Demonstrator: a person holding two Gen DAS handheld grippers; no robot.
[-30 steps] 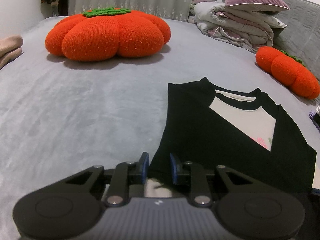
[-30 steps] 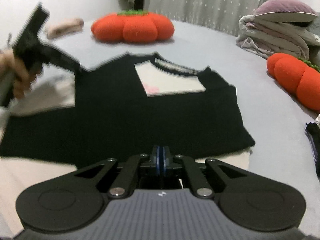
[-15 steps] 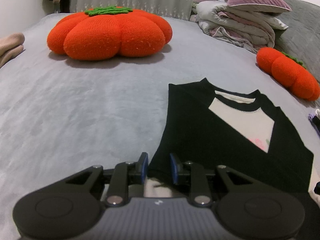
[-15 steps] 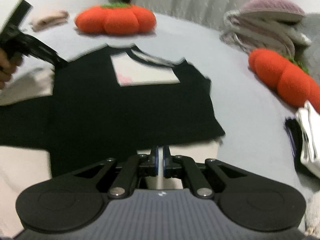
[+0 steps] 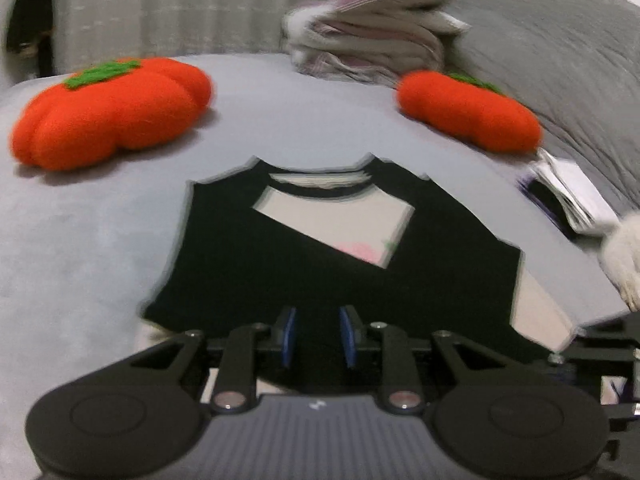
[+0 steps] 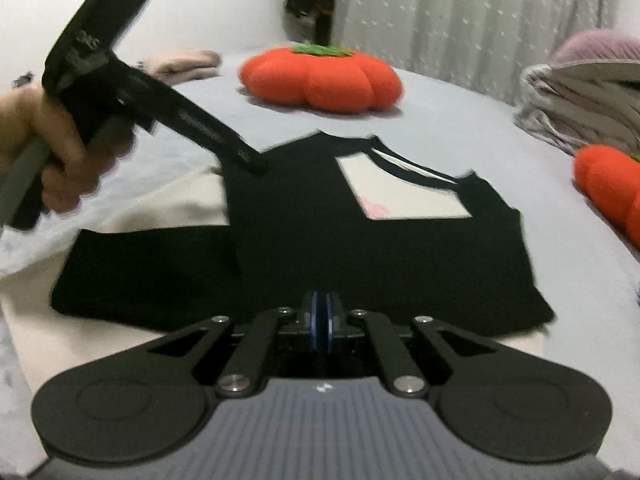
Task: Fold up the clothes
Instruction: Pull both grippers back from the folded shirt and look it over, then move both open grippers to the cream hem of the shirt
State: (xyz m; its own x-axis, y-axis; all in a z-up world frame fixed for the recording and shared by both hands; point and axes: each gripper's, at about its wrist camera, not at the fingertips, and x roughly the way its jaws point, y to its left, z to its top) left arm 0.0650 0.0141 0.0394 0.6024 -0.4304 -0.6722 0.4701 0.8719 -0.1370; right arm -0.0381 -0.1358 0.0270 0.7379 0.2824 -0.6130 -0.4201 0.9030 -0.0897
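On the grey bed (image 5: 100, 248), at the centre of both wrist views, the black-and-white shirt (image 5: 320, 272) lay flat and partly folded. Both black sleeves were already turned in across the white front, leaving one pale panel exposed below the collar. The lengthwise folds that bring the hem toward the collar appeared not yet done, so roughly half the job remained. The collar pointed to 12 o'clock in the left wrist view and the hem to 6 o'clock, so the long axis ran between them. The left gripper (image 5: 316, 334) stood released over the hem, pads apart with nothing pressed between them. The right gripper (image 6: 321, 326) was almost clenched, its jaws just starting to part; whether cloth remained pinched could not be determined. An orange pumpkin cushion (image 5: 108, 116) sat at 10 o'clock, well apart.
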